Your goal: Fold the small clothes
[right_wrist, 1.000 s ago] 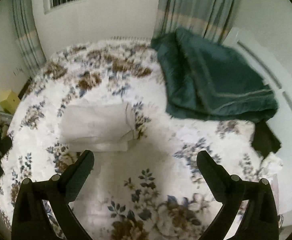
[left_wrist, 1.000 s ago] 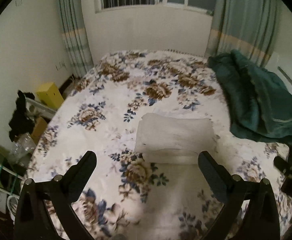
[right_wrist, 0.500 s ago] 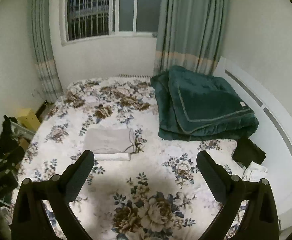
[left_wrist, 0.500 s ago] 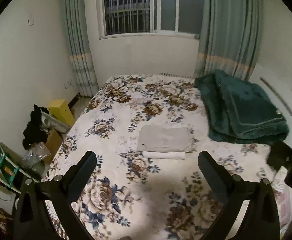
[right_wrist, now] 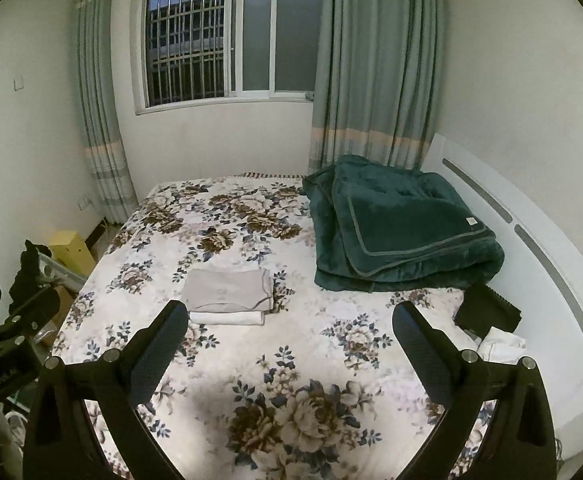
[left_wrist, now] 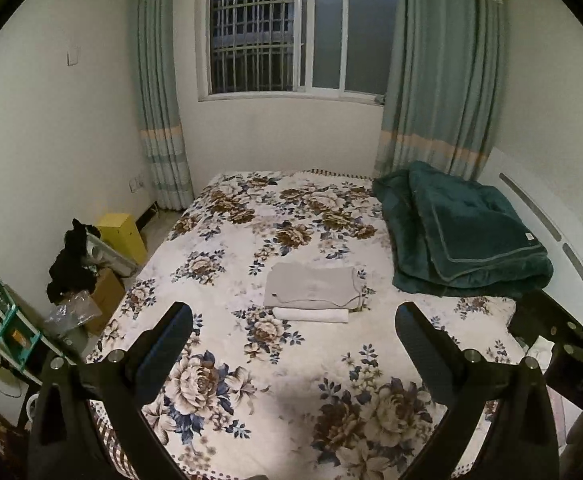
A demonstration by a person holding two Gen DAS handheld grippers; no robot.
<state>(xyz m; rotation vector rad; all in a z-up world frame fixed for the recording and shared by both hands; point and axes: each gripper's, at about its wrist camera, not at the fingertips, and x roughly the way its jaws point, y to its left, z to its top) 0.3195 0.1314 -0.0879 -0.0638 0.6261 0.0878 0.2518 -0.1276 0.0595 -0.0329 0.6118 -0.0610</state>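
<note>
Tools [left_wrist: 293,332] now farther from folded clothes [left_wrist: 311,292].

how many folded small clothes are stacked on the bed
2: a folded grey garment lies mid-bed on the floral bedspread, left of the green blanket, and a folded white garment peeks out beneath it. More could be hidden inside the stack.
</note>
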